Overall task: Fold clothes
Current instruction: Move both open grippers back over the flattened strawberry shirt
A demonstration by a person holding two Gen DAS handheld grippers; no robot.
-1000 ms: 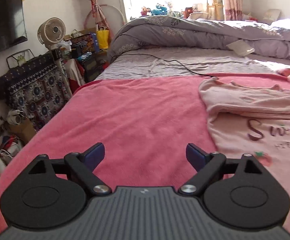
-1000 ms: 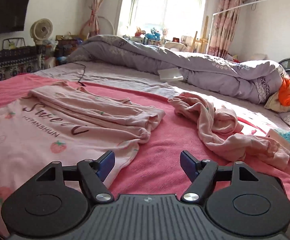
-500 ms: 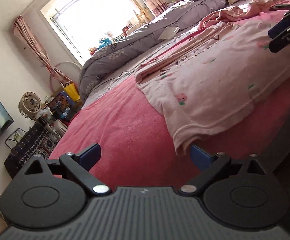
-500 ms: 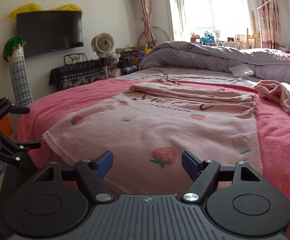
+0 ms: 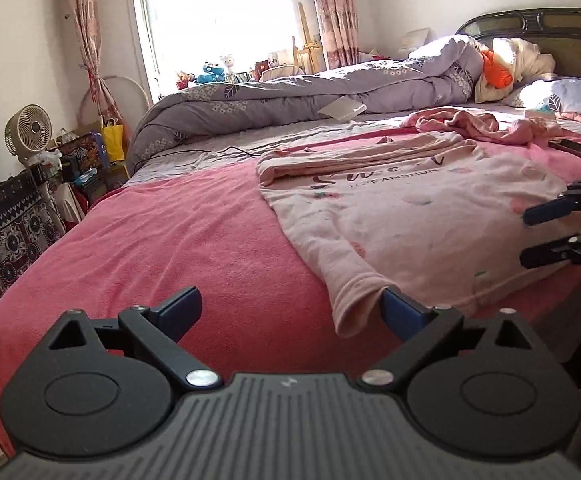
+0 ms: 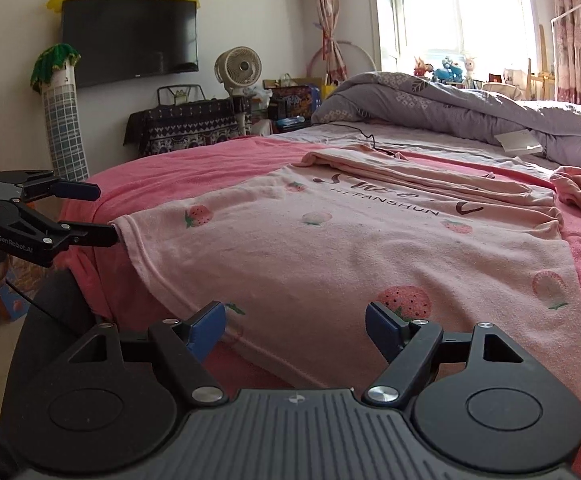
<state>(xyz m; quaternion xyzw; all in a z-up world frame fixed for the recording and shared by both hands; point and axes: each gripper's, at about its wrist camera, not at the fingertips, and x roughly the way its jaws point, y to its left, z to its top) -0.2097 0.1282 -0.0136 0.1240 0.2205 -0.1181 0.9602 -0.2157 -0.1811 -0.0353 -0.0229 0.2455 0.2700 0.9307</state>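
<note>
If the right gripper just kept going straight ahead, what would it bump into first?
Probably the pink strawberry shirt: the right gripper, jaws open, points at its near hem on the bed edge. Depth is hard to judge.

Daylight pours through a curtained window point(image 5: 214, 20) onto a bed point(image 5: 170, 240) under a pink blanket, with a rumpled lavender duvet point(image 5: 290, 100) behind, while a wall-mounted television point(image 6: 130, 36), a beige fan point(image 6: 238, 68) and a cloth-draped stand point(image 6: 186, 124) line the pale wall.

Soft matt cloth shirt point(image 6: 370, 248); fuzzy terry blanket point(image 5: 178, 232); matt black plastic left hand-held gripper point(image 5: 290, 308).
</note>
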